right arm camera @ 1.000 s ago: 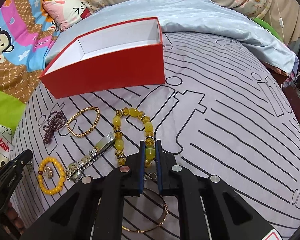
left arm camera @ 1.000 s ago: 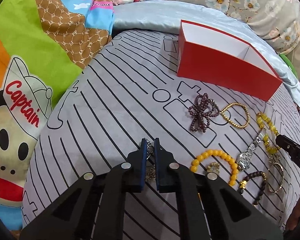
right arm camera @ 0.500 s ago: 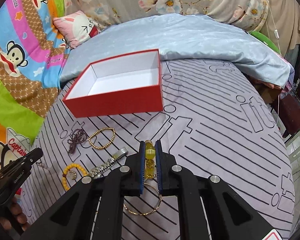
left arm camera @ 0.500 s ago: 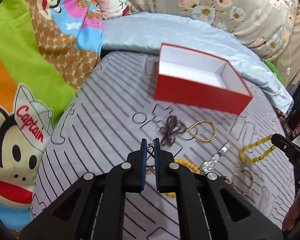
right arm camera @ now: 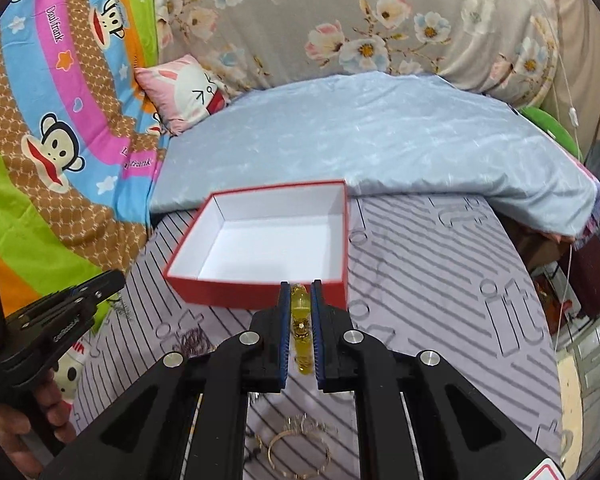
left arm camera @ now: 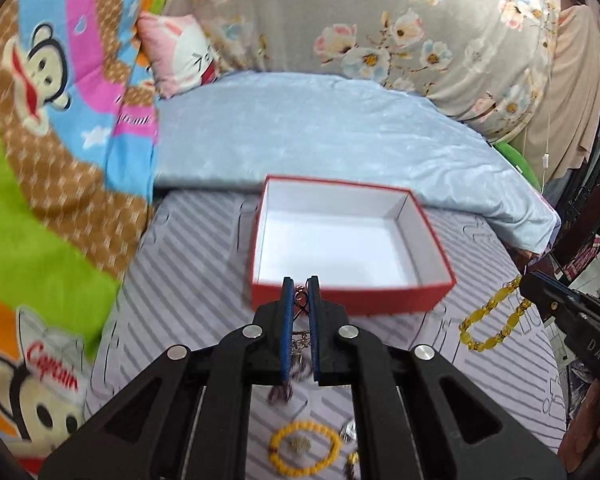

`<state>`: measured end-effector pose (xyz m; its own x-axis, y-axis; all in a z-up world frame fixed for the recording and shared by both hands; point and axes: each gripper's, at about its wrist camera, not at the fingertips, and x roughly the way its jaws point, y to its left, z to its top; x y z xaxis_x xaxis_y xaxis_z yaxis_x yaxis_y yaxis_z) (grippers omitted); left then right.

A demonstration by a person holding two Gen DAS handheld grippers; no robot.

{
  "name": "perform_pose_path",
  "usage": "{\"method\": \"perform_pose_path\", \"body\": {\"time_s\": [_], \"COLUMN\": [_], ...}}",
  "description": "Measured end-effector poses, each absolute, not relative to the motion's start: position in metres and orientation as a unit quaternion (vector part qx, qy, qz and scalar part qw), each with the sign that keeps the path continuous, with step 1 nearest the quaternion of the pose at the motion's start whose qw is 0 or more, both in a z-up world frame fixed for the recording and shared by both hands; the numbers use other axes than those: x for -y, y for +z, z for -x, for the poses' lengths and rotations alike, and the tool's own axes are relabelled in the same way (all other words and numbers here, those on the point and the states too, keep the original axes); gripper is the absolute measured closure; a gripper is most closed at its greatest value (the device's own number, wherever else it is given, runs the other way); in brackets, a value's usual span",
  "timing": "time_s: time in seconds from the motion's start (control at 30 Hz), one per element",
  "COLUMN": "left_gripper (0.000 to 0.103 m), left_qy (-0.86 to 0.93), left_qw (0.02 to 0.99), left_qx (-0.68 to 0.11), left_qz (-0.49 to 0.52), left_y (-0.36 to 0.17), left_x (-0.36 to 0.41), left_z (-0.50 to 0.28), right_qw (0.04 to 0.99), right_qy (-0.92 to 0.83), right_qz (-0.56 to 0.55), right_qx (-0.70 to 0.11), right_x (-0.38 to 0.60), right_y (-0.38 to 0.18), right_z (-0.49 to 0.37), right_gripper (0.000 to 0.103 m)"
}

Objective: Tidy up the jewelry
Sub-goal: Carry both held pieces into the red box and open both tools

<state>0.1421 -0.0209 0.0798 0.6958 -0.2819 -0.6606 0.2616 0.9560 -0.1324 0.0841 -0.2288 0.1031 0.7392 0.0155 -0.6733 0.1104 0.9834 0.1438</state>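
At the far left lies the cartoon monkey blanket (left arm camera: 40, 208), beside the striped grey sheet (right arm camera: 440, 280) that carries everything. My left tongs (left arm camera: 300, 292) are nearly closed, pinching a thin chain necklace (left arm camera: 300, 340) that dangles between the blue pads, lifted just short of the near wall of the red box (left arm camera: 352, 300). The box stands open, its white inside bare. Below my left tongs, an orange bead bracelet (left arm camera: 304, 446) rests on the sheet. Further right, my right tongs (right arm camera: 300, 296) are clamped on the yellow bead bracelet (right arm camera: 302, 320), which hangs in the air near the box's right corner. A thin gold bangle (right arm camera: 300, 452) lies on the sheet beneath them.
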Motion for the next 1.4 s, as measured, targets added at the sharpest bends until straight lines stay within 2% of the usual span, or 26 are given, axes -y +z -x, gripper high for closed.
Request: {"method": "perform_pose_path", "body": {"time_s": [0.23, 0.6, 0.97, 1.0, 1.07, 1.13, 1.2, 1.4], "left_gripper": [0.097, 0.097, 0.096, 0.095, 0.083, 0.051, 0.045, 0.045], "left_qy": [-0.156, -0.156, -0.141, -0.140, -0.140, -0.131, -0.125, -0.112], "left_qw": [0.926, 0.918, 0.909, 0.909, 0.908, 0.914, 0.921, 0.925], "left_qx": [-0.343, -0.364, -0.392, -0.393, -0.395, -0.383, -0.370, -0.363], "left_qz": [-0.005, -0.014, -0.017, -0.017, -0.015, -0.012, -0.014, -0.014], "left_y": [0.087, 0.050, 0.012, 0.012, 0.012, 0.016, 0.022, 0.035], "left_x": [0.059, 0.096, 0.102, 0.103, 0.101, 0.099, 0.097, 0.084], "left_z": [-0.207, -0.295, -0.338, -0.339, -0.341, -0.339, -0.335, -0.317], "right_qw": [0.930, 0.918, 0.905, 0.907, 0.908, 0.909, 0.911, 0.916], "right_qy": [-0.010, 0.024, -0.006, -0.013, -0.018, -0.025, -0.032, -0.039], "right_qz": [-0.090, -0.094, -0.072, -0.067, -0.066, -0.069, -0.069, -0.064], "right_qx": [-0.355, -0.384, -0.419, -0.417, -0.414, -0.410, -0.406, -0.395], "right_x": [0.232, 0.229, 0.241, 0.242, 0.245, 0.249, 0.251, 0.249], "right_y": [0.107, 0.069, 0.022, 0.021, 0.022, 0.025, 0.029, 0.040], "right_z": [-0.156, -0.255, -0.296, -0.295, -0.295, -0.291, -0.286, -0.253], "right_gripper": [0.094, 0.094, 0.093, 0.090, 0.086, 0.077, 0.073, 0.069]}}
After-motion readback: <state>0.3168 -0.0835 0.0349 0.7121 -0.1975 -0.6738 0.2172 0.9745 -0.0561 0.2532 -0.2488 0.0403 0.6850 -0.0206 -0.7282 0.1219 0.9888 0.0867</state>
